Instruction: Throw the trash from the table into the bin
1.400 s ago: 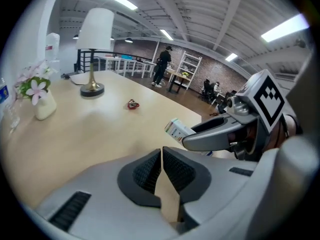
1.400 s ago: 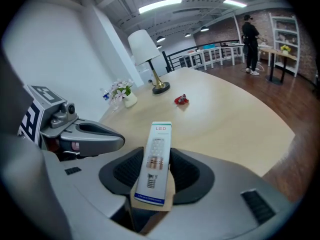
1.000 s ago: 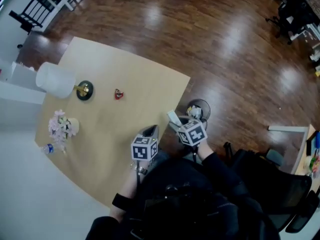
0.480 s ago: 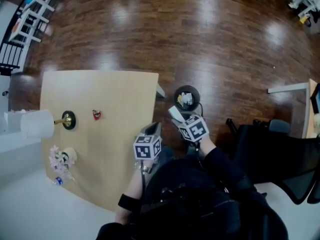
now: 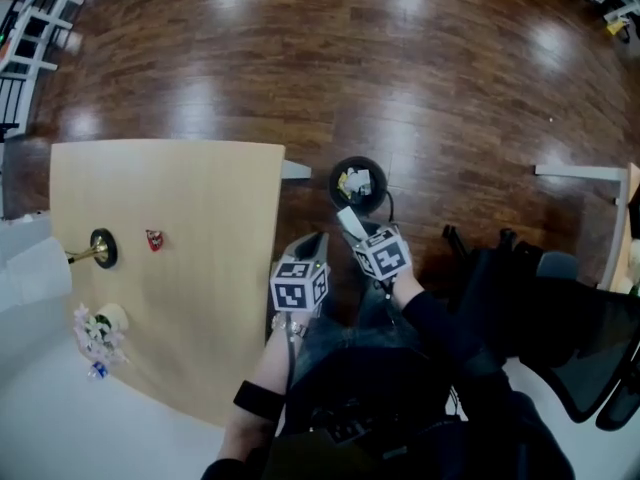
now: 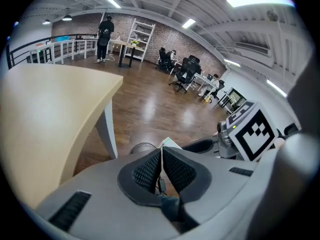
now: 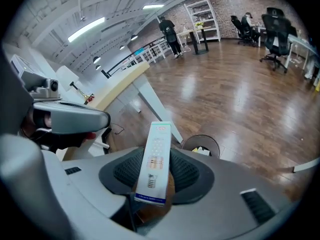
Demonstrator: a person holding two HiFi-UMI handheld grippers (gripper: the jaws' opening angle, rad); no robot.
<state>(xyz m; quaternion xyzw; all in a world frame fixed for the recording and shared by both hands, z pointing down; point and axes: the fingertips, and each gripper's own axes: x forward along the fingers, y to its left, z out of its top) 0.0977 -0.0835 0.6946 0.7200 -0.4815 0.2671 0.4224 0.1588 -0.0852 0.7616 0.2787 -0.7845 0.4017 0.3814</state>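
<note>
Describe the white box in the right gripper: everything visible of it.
The slim white cardboard box is long and rectangular, printed with a light-bulb picture, a blue band at its near end and small lettering at the far end. It looks intact. The right gripper clamps it between its dark ribbed pads. The box points forward past them, in the air short of the round black bin.

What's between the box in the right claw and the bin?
Only a sliver of bare wood floor, in the head view; the box in the right claw ends just short of the bin.
</note>
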